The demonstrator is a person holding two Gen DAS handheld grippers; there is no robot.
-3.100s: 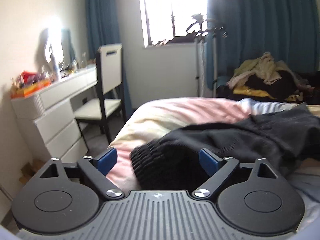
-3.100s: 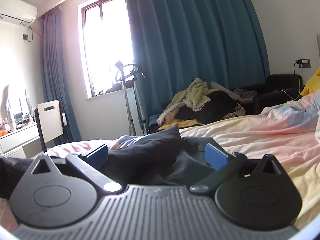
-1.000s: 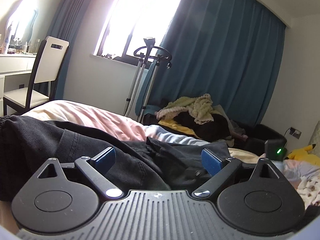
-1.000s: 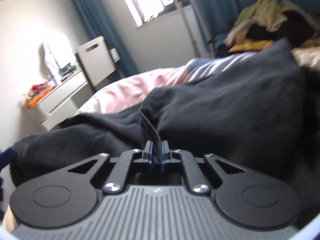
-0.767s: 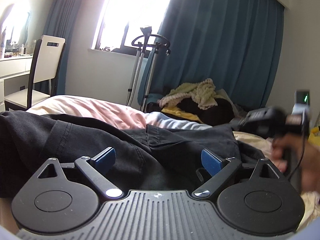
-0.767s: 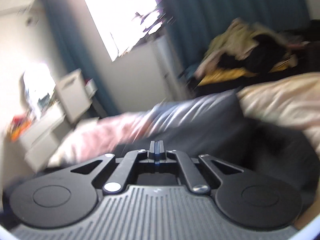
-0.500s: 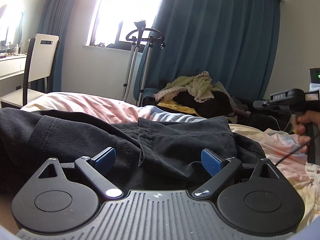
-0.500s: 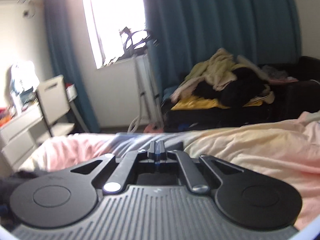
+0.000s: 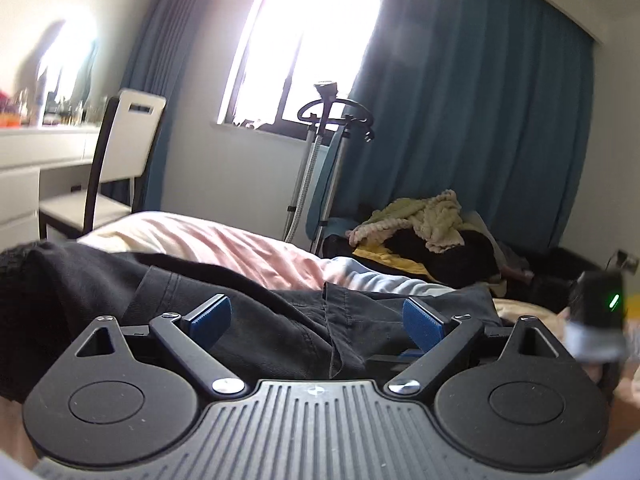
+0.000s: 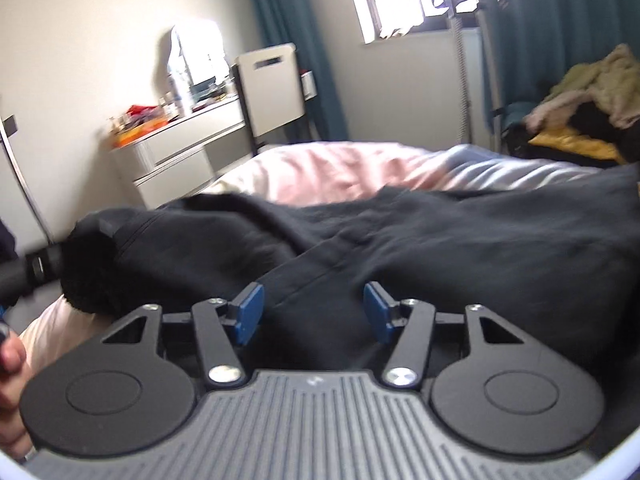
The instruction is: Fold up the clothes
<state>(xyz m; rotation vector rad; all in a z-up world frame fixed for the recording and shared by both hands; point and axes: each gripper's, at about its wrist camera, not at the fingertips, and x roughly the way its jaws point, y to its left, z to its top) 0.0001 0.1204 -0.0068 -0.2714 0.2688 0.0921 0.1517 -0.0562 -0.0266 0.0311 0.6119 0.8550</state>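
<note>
Right gripper [image 10: 311, 312] just unclenched, empty, over black trousers [image 10: 440, 240] at lower centre; left gripper [image 9: 317, 320] agape; regrasp likely next.

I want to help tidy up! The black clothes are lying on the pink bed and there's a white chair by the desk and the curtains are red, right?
Almost. The curtains are blue, not red, as the left wrist view shows. The rest holds: the black clothes lie on the pink bed, and a white chair stands by the desk.
</note>
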